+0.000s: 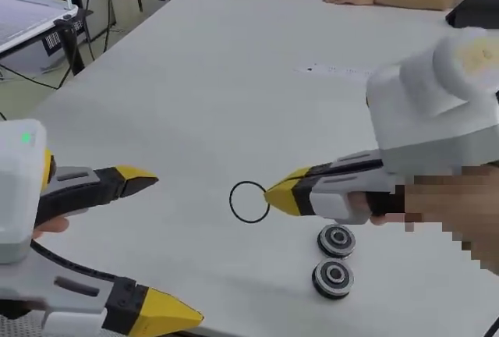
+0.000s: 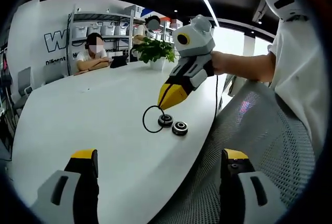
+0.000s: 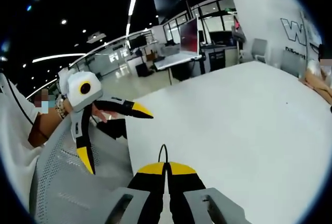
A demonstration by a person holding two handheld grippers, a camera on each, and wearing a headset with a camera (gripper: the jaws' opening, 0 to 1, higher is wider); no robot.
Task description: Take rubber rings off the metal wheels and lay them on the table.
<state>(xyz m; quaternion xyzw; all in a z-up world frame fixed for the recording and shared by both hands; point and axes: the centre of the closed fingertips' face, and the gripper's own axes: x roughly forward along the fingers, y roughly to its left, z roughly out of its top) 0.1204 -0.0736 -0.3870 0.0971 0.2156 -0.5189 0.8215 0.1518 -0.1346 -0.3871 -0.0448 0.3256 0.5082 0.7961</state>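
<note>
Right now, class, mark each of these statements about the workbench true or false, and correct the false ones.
1. The right claw is shut on a black rubber ring. True.
2. The left claw is shut on a wheel. False: its jaws stand wide apart and hold nothing.
3. Two metal wheels lie on the white table close to the right claw. True.
4. The wheels are stacked one on top of the other. False: they lie flat, side by side.
</note>
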